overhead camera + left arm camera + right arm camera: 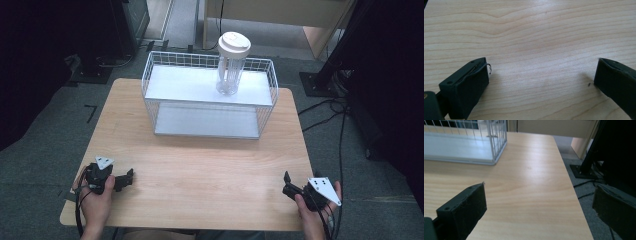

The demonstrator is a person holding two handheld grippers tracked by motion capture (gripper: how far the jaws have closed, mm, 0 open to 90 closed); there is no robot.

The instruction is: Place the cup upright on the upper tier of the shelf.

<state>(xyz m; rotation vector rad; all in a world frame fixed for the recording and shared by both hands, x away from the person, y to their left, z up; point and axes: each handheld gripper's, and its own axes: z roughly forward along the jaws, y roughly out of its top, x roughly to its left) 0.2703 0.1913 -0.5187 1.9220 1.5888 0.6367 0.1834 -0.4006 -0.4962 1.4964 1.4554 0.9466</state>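
Wooden surface (200, 170), two hand-held claws resting at its near edge. Left claw (131, 176) is seen at the near left corner; in the left gripper view its jaws stand wide apart over bare wood grain, nothing between them. Right claw (287, 183) is seen at the near right corner, aimed towards the far side; in the right gripper view its jaws are likewise spread, with only the surface and its right edge between them.

A white wire basket (150, 75) with two tiers is set at the far middle of the surface. A clear tumbler (230, 75) with a white lid (234, 43) stands upright on the upper tier, towards its right end. Contents cannot be made out with certainty; pale vertical shapes are suspected inside.

Step judged: start position, reach not yet begun. Both claws are well apart from the tumbler, which is untouched.

Next move judged: the right claw, being nearer, would be carried forward and up over the basket rim, jaws kept spread, and closed on the tumbler body below the lid. The wire rim is to be cleared; a tall, narrow tumbler may be tipped by a sideways knock.
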